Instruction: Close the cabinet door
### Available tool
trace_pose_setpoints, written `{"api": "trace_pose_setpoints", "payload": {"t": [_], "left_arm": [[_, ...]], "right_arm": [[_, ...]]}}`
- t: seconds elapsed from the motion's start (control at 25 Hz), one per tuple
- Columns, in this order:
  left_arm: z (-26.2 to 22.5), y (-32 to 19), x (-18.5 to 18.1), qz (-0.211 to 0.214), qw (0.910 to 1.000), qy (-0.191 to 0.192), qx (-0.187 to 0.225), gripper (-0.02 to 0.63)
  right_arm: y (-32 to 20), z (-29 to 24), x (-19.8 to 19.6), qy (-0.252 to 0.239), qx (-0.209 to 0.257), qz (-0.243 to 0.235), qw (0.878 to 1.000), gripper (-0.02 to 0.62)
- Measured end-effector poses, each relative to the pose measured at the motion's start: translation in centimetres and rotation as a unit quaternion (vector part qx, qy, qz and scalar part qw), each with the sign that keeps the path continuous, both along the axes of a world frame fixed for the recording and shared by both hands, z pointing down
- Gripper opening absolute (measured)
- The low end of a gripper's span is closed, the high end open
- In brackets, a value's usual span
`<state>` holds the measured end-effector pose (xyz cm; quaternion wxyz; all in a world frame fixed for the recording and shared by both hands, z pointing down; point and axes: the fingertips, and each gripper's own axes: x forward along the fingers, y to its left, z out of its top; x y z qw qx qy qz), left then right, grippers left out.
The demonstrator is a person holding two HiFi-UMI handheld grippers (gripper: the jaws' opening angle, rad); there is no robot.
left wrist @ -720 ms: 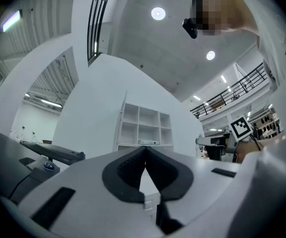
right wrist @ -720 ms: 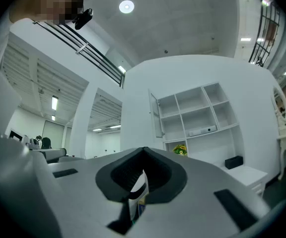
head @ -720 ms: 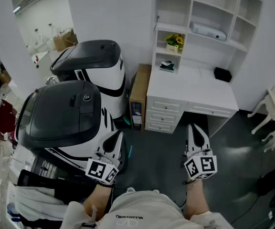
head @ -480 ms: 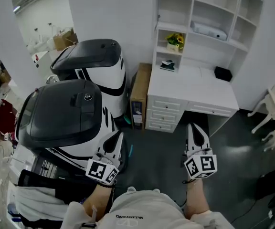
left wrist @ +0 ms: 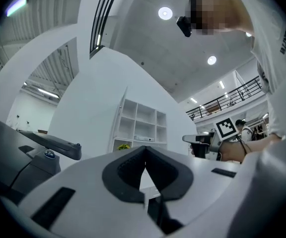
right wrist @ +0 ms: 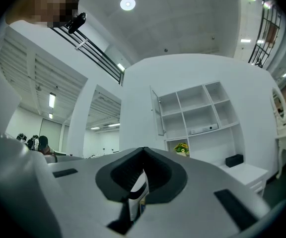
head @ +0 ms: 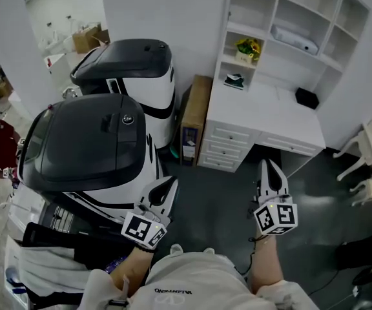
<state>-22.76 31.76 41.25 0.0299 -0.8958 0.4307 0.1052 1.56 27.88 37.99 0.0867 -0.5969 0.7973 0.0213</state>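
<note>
At the left we see two white machines with dark lids (head: 86, 141), the nearer one cut off by the frame edge and partly covered by our left gripper (head: 171, 183). That gripper is held low in front of our body, angled a little inward and slightly above level. In its own view its jaws are pressed together with nothing pinched between them.

Further right stands the white shelf unit (head: 261, 2) above a desk (head: 263, 118). The cabinet door (right wrist: 157, 113) hangs at the upper left corner of that unit. In the right gripper view it is swung outward, so we see it nearly edge-on as a narrow strip with its long axis upright, its free edge pointing out into the room. From the head view we cannot separate the door from the unit's left upright, and its top is cut off there.

Yellow flowers (head: 248, 46) sit in a lower left compartment.

The right gripper (head: 268, 165) is level with the left one, well apart from it, and points straight at the desk's drawers. Its jaws meet at the tips and are empty. Both grippers are well short of the door.
</note>
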Motion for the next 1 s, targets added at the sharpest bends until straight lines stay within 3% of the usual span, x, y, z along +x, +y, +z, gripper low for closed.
{"api": "trace_pose_setpoints", "payload": {"t": [0.4,1.0], "left_arm": [[2.2,-0.3,-1.4,0.033,0.9991,0.008,-0.025,0.003],[2.1,-6.3,1.7,0.019,0.9996,-0.004,-0.022,0.003]], "right_arm": [[-1.4,0.9,-3.9,0.011,-0.011,-0.001,1.000,0.011],[-7.6,1.6,-2.1,-0.002,-0.009,-0.026,1.000,0.011]]}}
